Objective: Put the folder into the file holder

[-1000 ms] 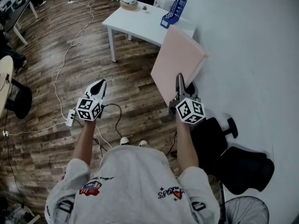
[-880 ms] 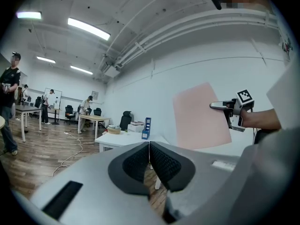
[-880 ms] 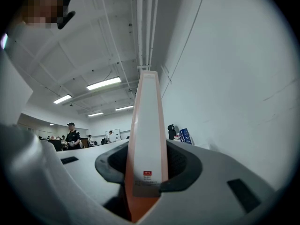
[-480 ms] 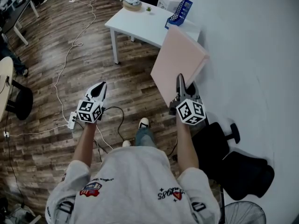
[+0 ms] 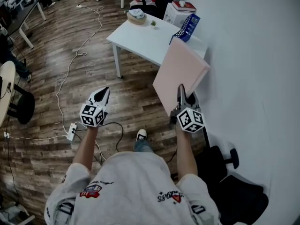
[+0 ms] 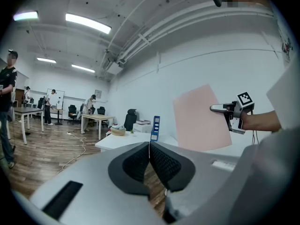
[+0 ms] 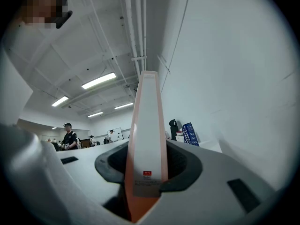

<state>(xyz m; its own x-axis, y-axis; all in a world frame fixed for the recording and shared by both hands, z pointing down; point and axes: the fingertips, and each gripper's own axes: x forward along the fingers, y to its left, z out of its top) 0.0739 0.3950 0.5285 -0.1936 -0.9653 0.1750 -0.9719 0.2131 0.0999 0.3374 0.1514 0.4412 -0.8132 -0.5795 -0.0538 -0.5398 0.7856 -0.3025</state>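
since a second ago the white table (image 5: 140, 39) has come closer to me in the head view, and one shoe (image 5: 140, 135) now shows in front of the body, so i judge that the person is walking toward the table and the carrying step is not yet finished. the grip did not change: the right gripper (image 5: 182, 90) is closed on the lower edge of the pink folder (image 5: 180, 74). in the right gripper view the folder's spine stands upright between the two pads, which press on it from both sides. the folder is in the air, tilted, with its upper corner pointing toward the blue file holder (image 5: 187, 27). the holder stands at the far corner of the table, beside the wall, and is still well apart from the folder. the left gripper (image 5: 101, 95) carries nothing, and its jaws are together. on the table there are also a small basket (image 5: 137, 15) and a tiny plant (image 5: 153, 23), and a white box (image 5: 180, 11) stands just behind the holder. on the floor a long cable (image 5: 70, 74) and a power strip (image 5: 71, 131) lie near the left side of the path, and a black office chair (image 5: 220, 172) is near my right. i cannot tell whether the holder's slots are free.
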